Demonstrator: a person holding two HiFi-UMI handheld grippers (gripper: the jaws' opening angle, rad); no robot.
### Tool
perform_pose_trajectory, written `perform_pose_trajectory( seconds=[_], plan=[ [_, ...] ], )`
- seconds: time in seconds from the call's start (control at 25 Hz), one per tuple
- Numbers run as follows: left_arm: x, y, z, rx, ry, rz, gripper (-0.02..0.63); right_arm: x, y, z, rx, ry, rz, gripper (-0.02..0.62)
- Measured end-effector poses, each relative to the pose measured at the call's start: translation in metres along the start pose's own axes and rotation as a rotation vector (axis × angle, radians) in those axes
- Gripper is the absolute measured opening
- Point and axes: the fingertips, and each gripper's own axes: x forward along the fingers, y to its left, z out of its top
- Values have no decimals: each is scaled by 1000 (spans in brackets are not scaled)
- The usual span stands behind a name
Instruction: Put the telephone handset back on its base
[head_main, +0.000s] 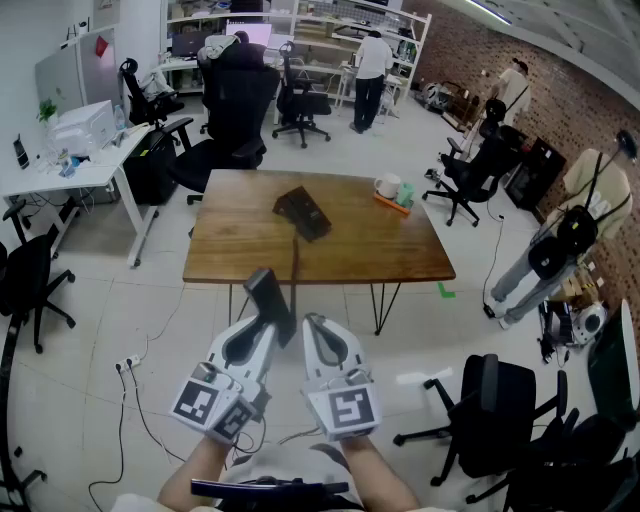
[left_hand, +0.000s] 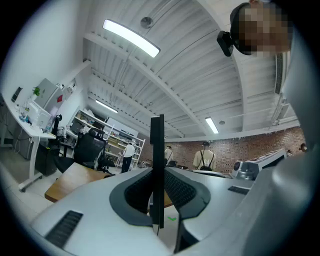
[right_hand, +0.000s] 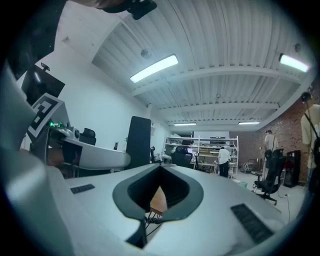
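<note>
The black telephone base (head_main: 302, 212) lies on the wooden table (head_main: 380, 250), near the middle of its far half. A dark cord (head_main: 295, 262) runs from it over the table's near edge to the black handset (head_main: 268, 297). My left gripper (head_main: 270, 322) is shut on the handset and holds it upright in front of the table; in the left gripper view the handset (left_hand: 157, 165) shows edge-on between the jaws of the left gripper (left_hand: 158, 202). My right gripper (head_main: 316, 324) is beside it, shut and empty. In the right gripper view, the right gripper (right_hand: 152, 200) has the handset (right_hand: 138, 140) to its left.
A white cup (head_main: 387, 186) and an orange object (head_main: 395, 203) sit at the table's far right corner. Black office chairs stand behind the table (head_main: 235, 120) and at the lower right (head_main: 490, 410). A white desk (head_main: 70, 165) is at the left. People stand at the back.
</note>
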Motion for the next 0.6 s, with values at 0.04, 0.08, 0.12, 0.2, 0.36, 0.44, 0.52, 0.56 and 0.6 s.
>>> perform_pose_trajectory(
  seconds=[0.04, 0.08, 0.12, 0.2, 0.36, 0.44, 0.52, 0.56, 0.6],
  plan=[
    [1, 1, 0, 1, -1, 0, 63, 1, 0, 1, 0, -1, 0, 5],
    [1, 2, 1, 2, -2, 1, 63, 2, -1, 1, -1, -2, 0, 4],
    [2, 3, 2, 3, -5, 3, 63, 2, -1, 1, -2, -1, 0, 5],
    [2, 5, 2, 1, -6, 4, 63, 3, 0, 1, -4, 4, 0, 3],
    [5, 9, 1, -14, -4, -6, 63, 6, -1, 1, -11, 8, -5, 4],
    [6, 11, 0, -15, -1, -9, 63, 8, -1, 0, -14, 11, -9, 3],
    [8, 12, 0, -15, 0, -9, 63, 9, -2, 0, -12, 15, -12, 3],
    [9, 13, 0, -16, 0, -8, 63, 9, -3, -1, -10, 16, -12, 4],
    [10, 13, 0, -17, -1, -8, 63, 10, -4, -1, -9, 17, -13, 3]
  ],
)
